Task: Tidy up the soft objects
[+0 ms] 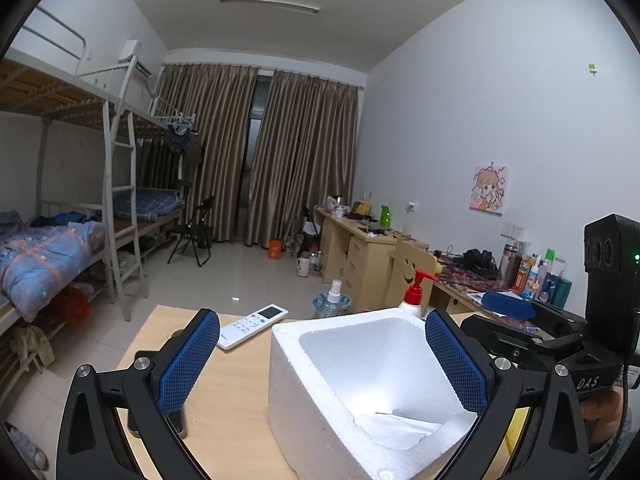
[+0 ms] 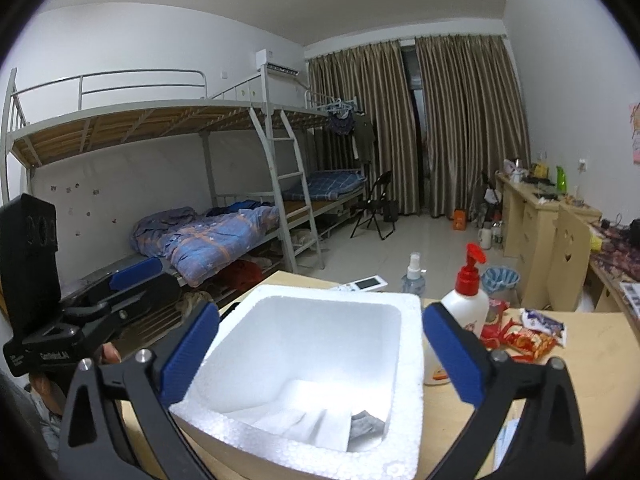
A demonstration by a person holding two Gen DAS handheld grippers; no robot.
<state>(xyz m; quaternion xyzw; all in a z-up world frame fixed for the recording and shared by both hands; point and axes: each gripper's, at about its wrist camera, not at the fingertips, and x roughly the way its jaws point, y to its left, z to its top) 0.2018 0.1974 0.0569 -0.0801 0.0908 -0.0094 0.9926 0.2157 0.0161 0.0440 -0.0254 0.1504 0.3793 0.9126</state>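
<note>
A white foam box (image 1: 360, 380) sits on the light wooden table (image 1: 236, 412), open side up, with white folded cloth (image 2: 304, 420) and a bit of grey fabric (image 2: 366, 420) lying in its bottom. The left gripper (image 1: 324, 364) hangs over the box's near side with its blue-padded jaws spread wide and nothing between them; the right gripper (image 2: 316, 356) does likewise, its fingers apart on either side of the box walls. Behind the box stand a white pump bottle (image 2: 466, 312) with a red head, just beside the right wall, a clear spray bottle (image 2: 414, 276) and a white remote control (image 1: 252, 326). Red snack packets (image 2: 520, 338) lie on the table right of the pump bottle
</note>
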